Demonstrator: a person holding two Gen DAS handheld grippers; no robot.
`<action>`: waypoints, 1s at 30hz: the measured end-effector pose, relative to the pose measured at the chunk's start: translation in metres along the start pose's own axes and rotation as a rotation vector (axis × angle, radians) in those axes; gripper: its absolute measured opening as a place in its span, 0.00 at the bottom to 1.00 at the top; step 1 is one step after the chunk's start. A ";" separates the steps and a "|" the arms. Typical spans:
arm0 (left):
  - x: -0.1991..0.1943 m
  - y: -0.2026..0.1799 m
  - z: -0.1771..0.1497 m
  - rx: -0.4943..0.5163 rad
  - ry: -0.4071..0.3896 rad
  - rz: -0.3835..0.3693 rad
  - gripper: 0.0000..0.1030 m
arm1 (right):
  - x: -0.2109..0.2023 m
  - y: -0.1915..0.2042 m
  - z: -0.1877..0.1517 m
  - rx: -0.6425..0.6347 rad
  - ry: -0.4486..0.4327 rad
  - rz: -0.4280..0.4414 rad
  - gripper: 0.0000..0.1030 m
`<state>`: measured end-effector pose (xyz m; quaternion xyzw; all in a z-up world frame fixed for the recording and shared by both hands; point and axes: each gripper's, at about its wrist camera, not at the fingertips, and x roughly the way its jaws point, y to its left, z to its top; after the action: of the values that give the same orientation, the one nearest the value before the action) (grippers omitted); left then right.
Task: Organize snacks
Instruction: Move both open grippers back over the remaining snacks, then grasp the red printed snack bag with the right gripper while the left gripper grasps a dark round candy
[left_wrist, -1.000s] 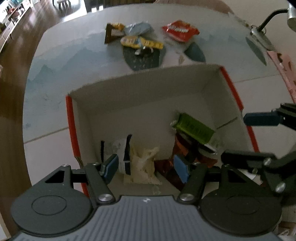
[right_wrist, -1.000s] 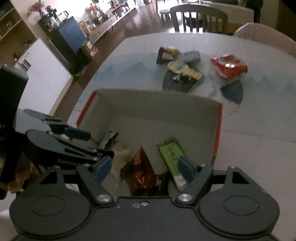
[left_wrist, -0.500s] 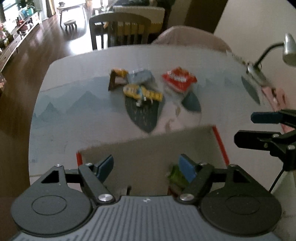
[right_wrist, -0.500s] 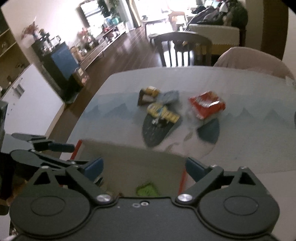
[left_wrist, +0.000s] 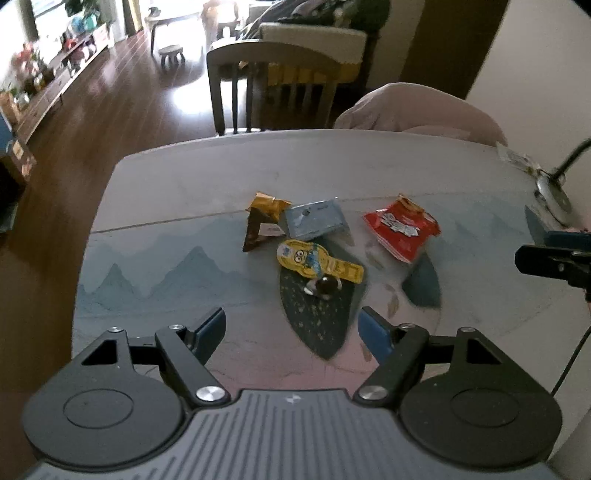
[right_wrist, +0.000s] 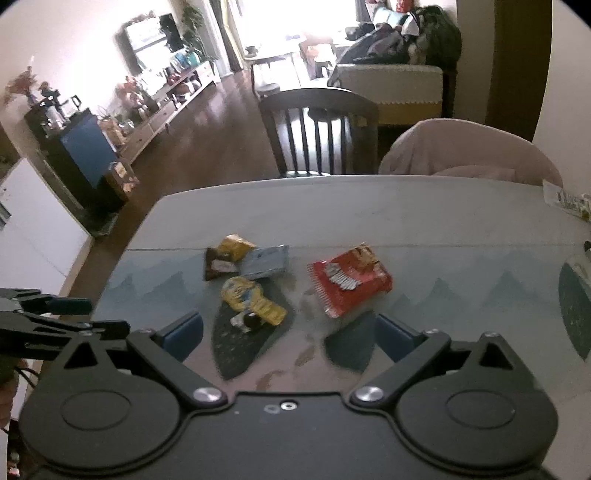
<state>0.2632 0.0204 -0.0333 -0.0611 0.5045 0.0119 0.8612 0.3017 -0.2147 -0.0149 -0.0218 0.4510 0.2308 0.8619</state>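
Several snacks lie in a cluster mid-table: a brown-and-gold packet (left_wrist: 264, 221) (right_wrist: 225, 256), a blue-grey packet (left_wrist: 316, 219) (right_wrist: 266, 262), a yellow cartoon packet (left_wrist: 314, 260) (right_wrist: 251, 299), a small dark round sweet (left_wrist: 325, 286) (right_wrist: 249, 321) and, to the right, a red packet (left_wrist: 400, 229) (right_wrist: 349, 280). My left gripper (left_wrist: 291, 332) hangs open and empty, short of the yellow packet. My right gripper (right_wrist: 290, 332) is empty too, its jaws opening wide, short of the cluster and the red packet. Each gripper shows at the edge of the other's view.
The table (left_wrist: 166, 280) has a printed mountain mat, and its left edge drops to a wooden floor. A dark wooden chair (left_wrist: 273, 85) and a chair under pink cloth (left_wrist: 417, 110) stand at the far side. A lamp base (left_wrist: 550, 188) sits at the right.
Both grippers have risen out of the white box with the red rim and moved forward over the table. The box has dropped out of view, and both pairs of jaws stand wider.
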 end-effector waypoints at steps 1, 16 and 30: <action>0.006 -0.001 0.003 -0.001 0.007 -0.006 0.76 | 0.006 -0.004 0.004 0.002 0.008 -0.004 0.97; 0.113 -0.018 0.056 0.049 0.146 -0.004 0.76 | 0.143 -0.064 0.042 0.066 0.183 -0.084 0.96; 0.201 -0.040 0.054 0.212 0.398 -0.030 0.75 | 0.214 -0.061 0.048 -0.158 0.280 -0.018 0.96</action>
<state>0.4117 -0.0214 -0.1788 0.0211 0.6620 -0.0661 0.7462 0.4678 -0.1766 -0.1654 -0.1255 0.5470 0.2526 0.7882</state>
